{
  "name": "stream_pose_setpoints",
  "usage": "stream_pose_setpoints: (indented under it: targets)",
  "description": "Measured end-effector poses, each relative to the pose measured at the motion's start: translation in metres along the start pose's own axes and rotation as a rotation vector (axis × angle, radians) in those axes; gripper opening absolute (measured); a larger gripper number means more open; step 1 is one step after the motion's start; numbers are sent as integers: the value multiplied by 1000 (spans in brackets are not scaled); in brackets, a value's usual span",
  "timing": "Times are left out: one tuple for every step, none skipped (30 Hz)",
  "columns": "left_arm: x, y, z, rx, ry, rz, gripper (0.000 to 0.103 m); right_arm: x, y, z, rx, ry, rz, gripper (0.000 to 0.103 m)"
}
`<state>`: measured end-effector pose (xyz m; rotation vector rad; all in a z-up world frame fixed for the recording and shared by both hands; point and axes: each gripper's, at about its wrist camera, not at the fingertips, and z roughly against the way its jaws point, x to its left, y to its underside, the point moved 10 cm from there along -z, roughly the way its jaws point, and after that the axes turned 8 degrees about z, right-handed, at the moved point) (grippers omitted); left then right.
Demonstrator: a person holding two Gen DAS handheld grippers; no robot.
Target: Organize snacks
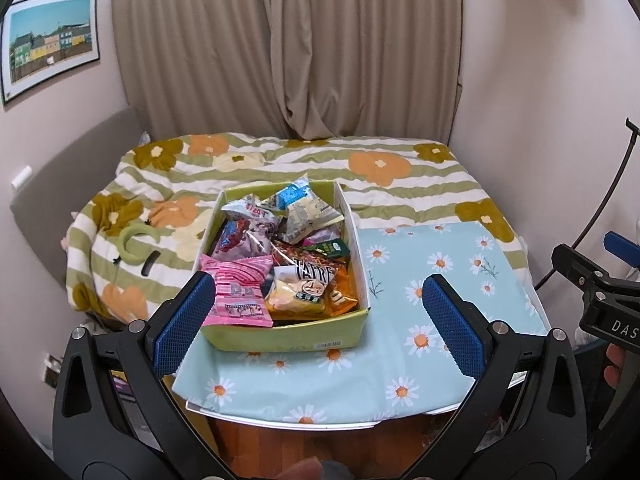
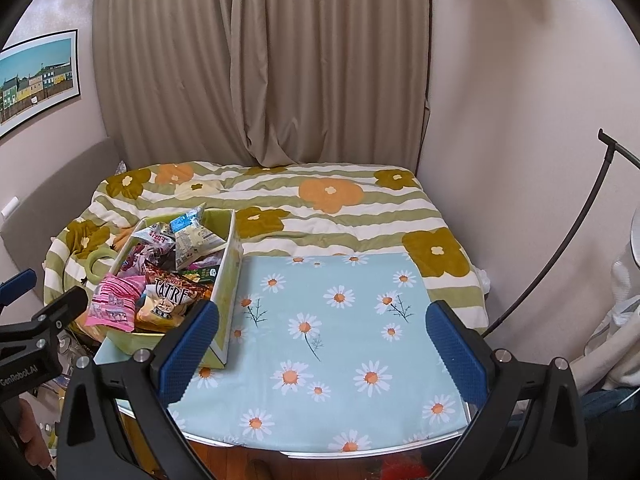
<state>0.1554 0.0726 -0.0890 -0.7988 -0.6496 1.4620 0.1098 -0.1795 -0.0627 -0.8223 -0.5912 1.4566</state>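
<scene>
A yellow-green cardboard box (image 1: 280, 338) full of snack packets stands on the left part of a small table with a light-blue daisy cloth (image 1: 420, 292). On top lie a pink packet (image 1: 240, 296), a yellow packet (image 1: 294, 298), a dark "TATRE" packet (image 1: 314, 274) and a blue-white packet (image 1: 298, 200). The box also shows in the right wrist view (image 2: 226, 288). My left gripper (image 1: 316, 312) is open and empty, held just before the box's near wall. My right gripper (image 2: 322, 334) is open and empty over the bare cloth (image 2: 340, 320) right of the box.
A bed with a green-striped flower blanket (image 1: 360, 184) lies behind the table. A green ring (image 1: 134, 244) rests on the blanket left of the box. Beige curtains (image 1: 300, 48) hang at the back. A black curved stand (image 2: 560, 252) rises at the right. Wooden floor (image 1: 320, 444) shows below the table's near edge.
</scene>
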Motion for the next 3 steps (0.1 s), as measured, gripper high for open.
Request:
stream_pose_setpoints:
  targets:
    - [0,0,0,-4,2,0,102,0,0,0,0,1,2,103]
    - [1,0,-2,-5,2,1,102,0,1,0,0,2,3,103]
    - [2,2,-2,-1,2,3,102,0,1,-1,2,3,6,103]
